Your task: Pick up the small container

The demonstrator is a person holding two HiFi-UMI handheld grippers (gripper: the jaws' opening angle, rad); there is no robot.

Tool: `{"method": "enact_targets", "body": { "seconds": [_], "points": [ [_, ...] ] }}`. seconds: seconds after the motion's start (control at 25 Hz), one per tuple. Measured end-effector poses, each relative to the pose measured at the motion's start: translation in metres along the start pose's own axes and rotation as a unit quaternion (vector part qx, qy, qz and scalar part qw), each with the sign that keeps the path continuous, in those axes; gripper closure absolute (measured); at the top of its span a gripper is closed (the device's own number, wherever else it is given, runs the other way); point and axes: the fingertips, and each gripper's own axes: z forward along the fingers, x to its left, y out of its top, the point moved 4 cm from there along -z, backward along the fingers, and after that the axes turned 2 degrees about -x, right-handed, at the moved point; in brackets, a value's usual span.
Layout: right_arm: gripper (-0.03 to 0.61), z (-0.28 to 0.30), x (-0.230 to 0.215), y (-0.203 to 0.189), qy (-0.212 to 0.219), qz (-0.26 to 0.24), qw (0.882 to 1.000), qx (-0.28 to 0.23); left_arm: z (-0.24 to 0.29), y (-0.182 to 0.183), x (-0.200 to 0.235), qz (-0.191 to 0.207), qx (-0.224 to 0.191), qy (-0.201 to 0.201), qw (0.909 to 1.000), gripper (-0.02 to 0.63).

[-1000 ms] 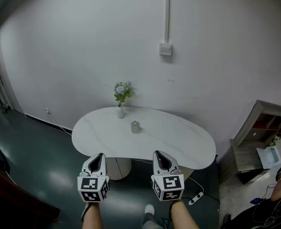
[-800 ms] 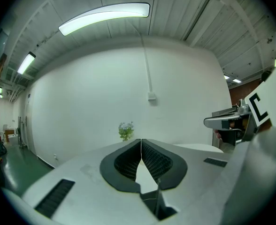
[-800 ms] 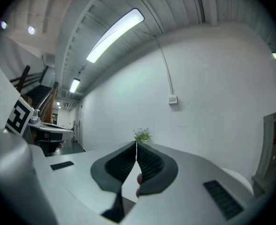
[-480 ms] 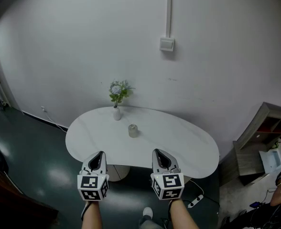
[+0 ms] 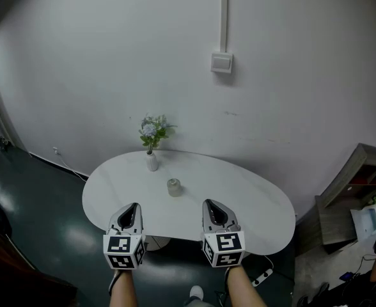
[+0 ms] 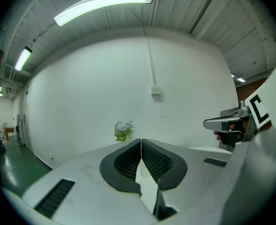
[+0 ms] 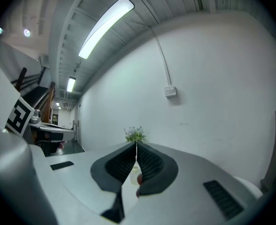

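Observation:
The small container (image 5: pixel 174 187), a pale squat jar, stands near the middle of a white oval table (image 5: pixel 252 203) in the head view. Both grippers hover side by side at the table's near edge, well short of the jar. My left gripper (image 5: pixel 132 208) is shut and empty, its jaws meeting in a thin line in the left gripper view (image 6: pixel 141 143). My right gripper (image 5: pixel 212 205) is shut and empty too (image 7: pixel 136 145). The jar (image 7: pixel 134 175) shows small and far off through the slit below the right jaws.
A white vase with flowers (image 5: pixel 151 152) stands behind the jar at the table's far edge. A wall switch (image 5: pixel 221 62) hangs above on the white wall. A grey shelf unit (image 5: pixel 357 190) stands at the right. A power strip (image 5: pixel 263 276) lies on the dark floor.
The table, the jar and the vase have slid lower and leftwards in the head view as the person came closer. Both grippers keep their place in the frame and stay shut.

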Motion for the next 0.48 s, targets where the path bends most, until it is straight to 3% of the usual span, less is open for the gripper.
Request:
{"method": "enact_targets", "body": {
  "seconds": [0.48],
  "points": [
    [0.512, 0.042, -0.033, 0.003, 0.014, 0.014, 1.0, 0.0, 0.048, 0.01, -0.01, 0.013, 0.008, 0.007, 0.9999, 0.601]
  ]
}}
